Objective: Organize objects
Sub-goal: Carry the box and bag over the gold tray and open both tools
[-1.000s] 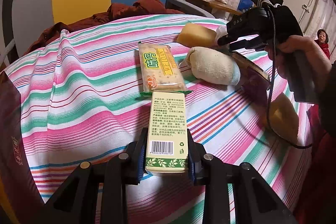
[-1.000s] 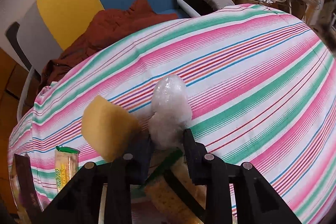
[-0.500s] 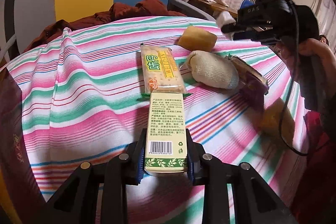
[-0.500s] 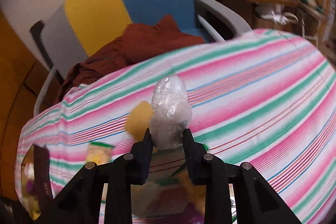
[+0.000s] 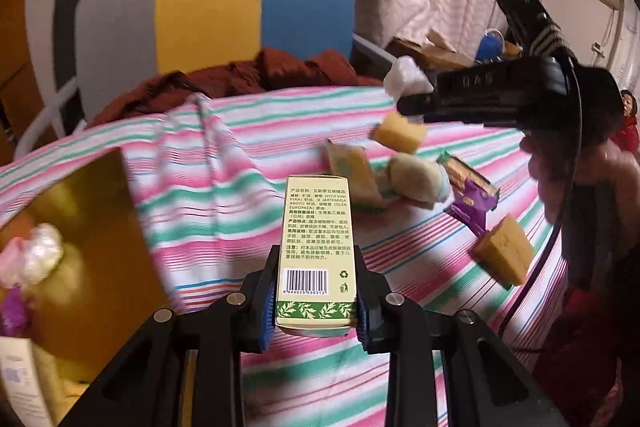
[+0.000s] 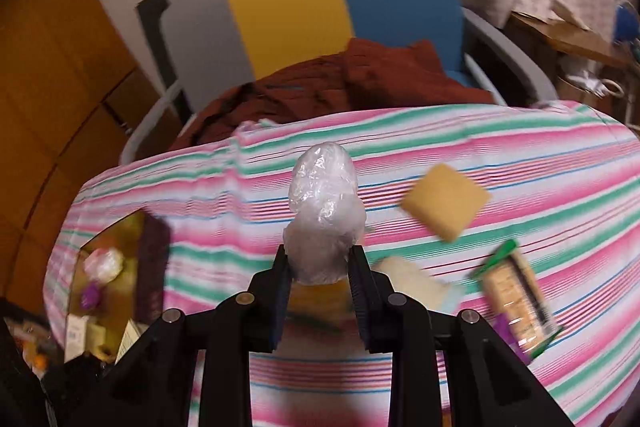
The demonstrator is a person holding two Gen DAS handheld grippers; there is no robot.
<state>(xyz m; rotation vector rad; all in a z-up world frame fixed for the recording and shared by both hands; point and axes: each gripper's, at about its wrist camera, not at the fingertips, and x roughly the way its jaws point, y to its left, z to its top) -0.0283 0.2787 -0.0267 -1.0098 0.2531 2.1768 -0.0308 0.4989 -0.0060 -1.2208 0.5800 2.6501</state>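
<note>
My left gripper [image 5: 316,301] is shut on a pale green carton [image 5: 317,247] with a barcode, held above the striped tablecloth [image 5: 224,211]. My right gripper [image 6: 318,285] is shut on a crumpled clear plastic wad [image 6: 323,215], also lifted over the cloth; from the left wrist view the right gripper [image 5: 408,95] hangs at the upper right with the white plastic wad [image 5: 404,81] at its tip. On the cloth lie a cracker packet [image 5: 352,175], a rolled cream sock [image 5: 418,177], a purple snack pack [image 5: 470,197] and two yellow sponges [image 5: 400,135] [image 5: 504,253].
A gold-lined box [image 5: 76,227] with small items inside sits at the cloth's left edge, seen also as the box [image 6: 108,275] in the right wrist view. A yellow, blue and grey chair [image 6: 320,11] with a rust-red garment [image 6: 340,83] stands behind the table. A person's hand [image 5: 580,167] grips the right tool.
Both grippers rose and swung left, each keeping its load. The carton came off the cloth, the plastic wad left the pile, and the gold box has come into both views.
</note>
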